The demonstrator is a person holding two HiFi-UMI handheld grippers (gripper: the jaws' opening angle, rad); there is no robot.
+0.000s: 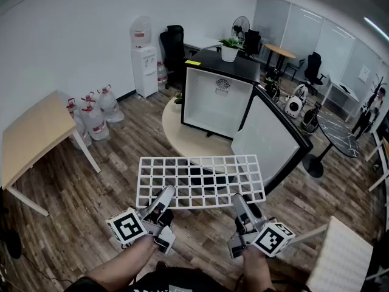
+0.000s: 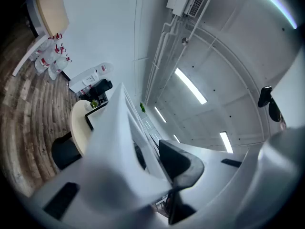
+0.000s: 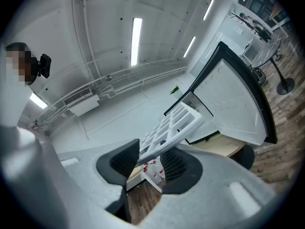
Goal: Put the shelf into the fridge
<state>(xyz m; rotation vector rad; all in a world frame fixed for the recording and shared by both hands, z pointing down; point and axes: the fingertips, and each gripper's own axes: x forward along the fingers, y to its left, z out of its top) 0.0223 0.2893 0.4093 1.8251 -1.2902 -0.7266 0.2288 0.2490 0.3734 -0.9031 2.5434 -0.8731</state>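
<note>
the fridge stands on a round table with its door swung wide, so the opening is free. the shelf hangs level in the air in front of the fridge, long side toward it, placed, we judge, to slide straight in. the left gripper and the right gripper each pinch the shelf edge farthest from the fridge, spaced apart so the shelf does not tip.

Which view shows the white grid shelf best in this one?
The head view: the whole shelf shows, held by the left gripper and right gripper before the open fridge. The right gripper view shows one end between its jaws; the left gripper view only a blurred white edge.
</note>
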